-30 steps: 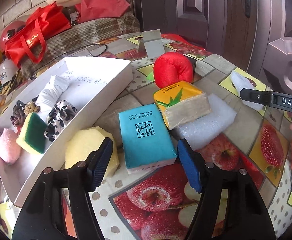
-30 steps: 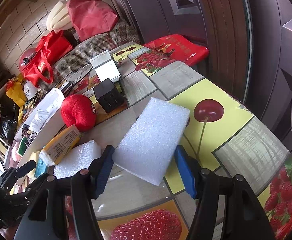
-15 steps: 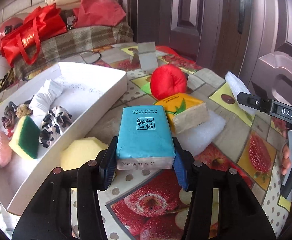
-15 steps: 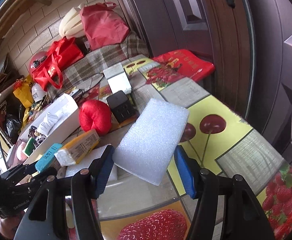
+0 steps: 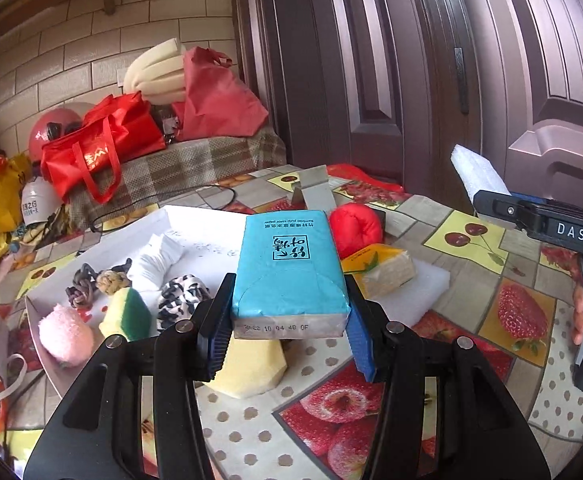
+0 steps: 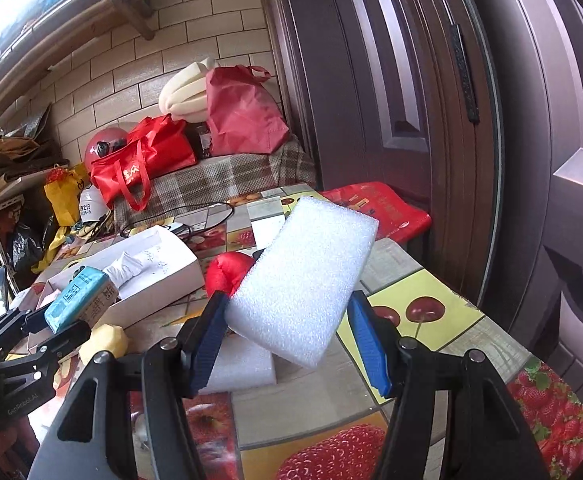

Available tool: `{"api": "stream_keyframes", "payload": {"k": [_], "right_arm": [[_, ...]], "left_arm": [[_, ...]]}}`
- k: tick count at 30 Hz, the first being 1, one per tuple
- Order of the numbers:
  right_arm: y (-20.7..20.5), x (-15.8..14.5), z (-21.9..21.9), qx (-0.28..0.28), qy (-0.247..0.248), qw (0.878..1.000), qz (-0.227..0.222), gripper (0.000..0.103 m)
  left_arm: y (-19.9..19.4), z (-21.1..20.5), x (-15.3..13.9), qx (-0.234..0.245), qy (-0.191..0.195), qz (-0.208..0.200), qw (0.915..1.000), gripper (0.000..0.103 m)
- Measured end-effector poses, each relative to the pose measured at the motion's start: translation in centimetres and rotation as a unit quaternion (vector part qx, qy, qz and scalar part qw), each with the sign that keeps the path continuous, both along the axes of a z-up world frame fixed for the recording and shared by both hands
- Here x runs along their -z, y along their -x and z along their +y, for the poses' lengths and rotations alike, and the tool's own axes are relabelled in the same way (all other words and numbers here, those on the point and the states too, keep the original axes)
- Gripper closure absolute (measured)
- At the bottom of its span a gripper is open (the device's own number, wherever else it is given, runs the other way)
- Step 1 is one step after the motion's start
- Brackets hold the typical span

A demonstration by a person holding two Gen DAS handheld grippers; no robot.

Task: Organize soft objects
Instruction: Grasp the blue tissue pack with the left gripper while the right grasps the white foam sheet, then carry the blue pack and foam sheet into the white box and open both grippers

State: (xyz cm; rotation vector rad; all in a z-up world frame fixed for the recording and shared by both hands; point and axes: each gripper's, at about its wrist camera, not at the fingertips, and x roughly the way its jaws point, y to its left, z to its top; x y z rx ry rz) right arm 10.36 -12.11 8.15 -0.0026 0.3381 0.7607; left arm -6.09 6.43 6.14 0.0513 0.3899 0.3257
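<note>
My left gripper (image 5: 289, 334) is shut on a blue tissue pack (image 5: 289, 276) and holds it above the table, next to the white tray (image 5: 195, 220). The tray holds a pink pom (image 5: 65, 336), a green-yellow sponge (image 5: 125, 314), knotted ropes and a white cloth. My right gripper (image 6: 291, 340) is shut on a white foam block (image 6: 305, 280), lifted above the table. The blue pack also shows in the right wrist view (image 6: 79, 298). A yellow sponge (image 5: 251, 364), a yellow tissue pack (image 5: 379, 266), a red plush (image 5: 355, 228) and another foam block (image 5: 415, 284) lie on the table.
The table has a fruit-print cloth (image 5: 471, 320). A dark door (image 6: 411, 80) stands right behind it. Red bags (image 5: 103, 148) sit on a plaid bench at the back. A grey card stand (image 5: 315, 192) stands behind the red plush.
My left gripper closed on the blue tissue pack and lifted it off the table. My right gripper closed on the white foam block and raised it too.
</note>
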Motion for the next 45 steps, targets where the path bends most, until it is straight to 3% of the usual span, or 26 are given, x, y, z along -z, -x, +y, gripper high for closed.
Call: {"api": "stream_keyframes", "payload": {"k": [7,18,30,45], "right_arm": [[2.0,0.2,3.8,-0.031,0.036,0.998,-0.032,0.042],[4.7,0.5,10.3,-0.083,0.075,0.992,-0.061,0.042],[5.2,0.7,17.4,-0.11,0.081,0.99,-0.047,0.042],[2.8,0.8,26.4,-0.111,0.123,0.985,-0.039,0.04]], "left_arm": [[1.7,2.9,-0.2,-0.034,-0.012,-0.022,0.9991,0.053],[3.6,8.9,-0.2,-0.1,0.009,-0.043,0.994,0.053],[4.3,17.9,0.3,-0.196,0.067,-0.058,0.9767,0.053],[1.7,20.6,0.6,-0.19,0.095,-0.023,0.9768,0.053]]}}
